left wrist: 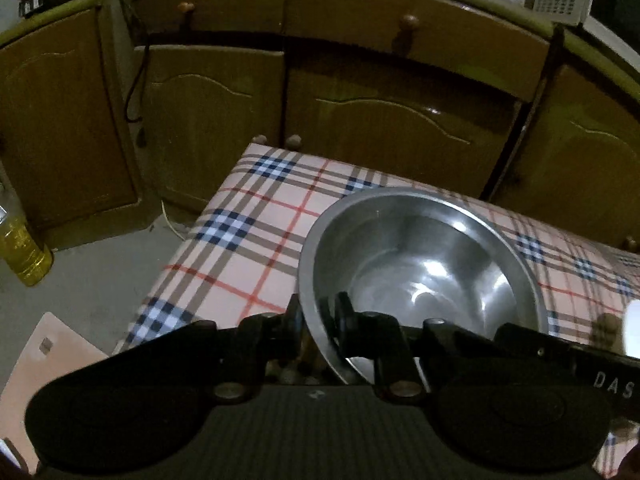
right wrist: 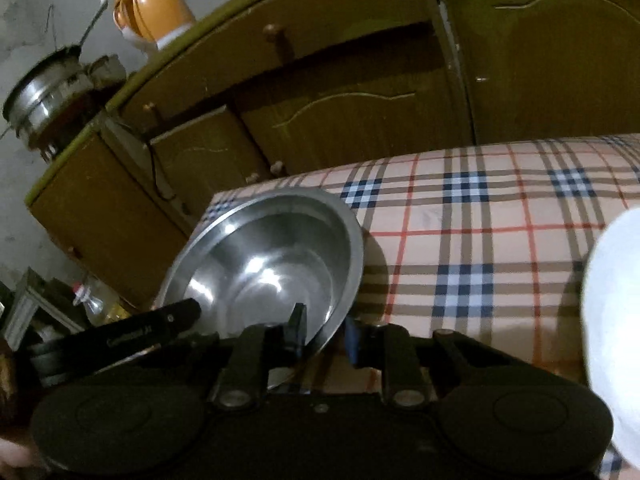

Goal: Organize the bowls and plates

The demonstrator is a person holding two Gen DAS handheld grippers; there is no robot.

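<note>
A large empty steel bowl sits at the left end of a table with a plaid cloth. My left gripper is shut on the bowl's near-left rim, one finger outside the wall and one inside. In the right wrist view the same steel bowl shows, and my right gripper is shut on its near-right rim the same way. The left gripper's black body shows at the bowl's left side. A blurred white dish lies close on the right.
Brown wooden cabinets with knobs stand just behind the table. A yellow oil bottle and a pale board are on the floor at the left. On the counter are an orange jug and a steel pot.
</note>
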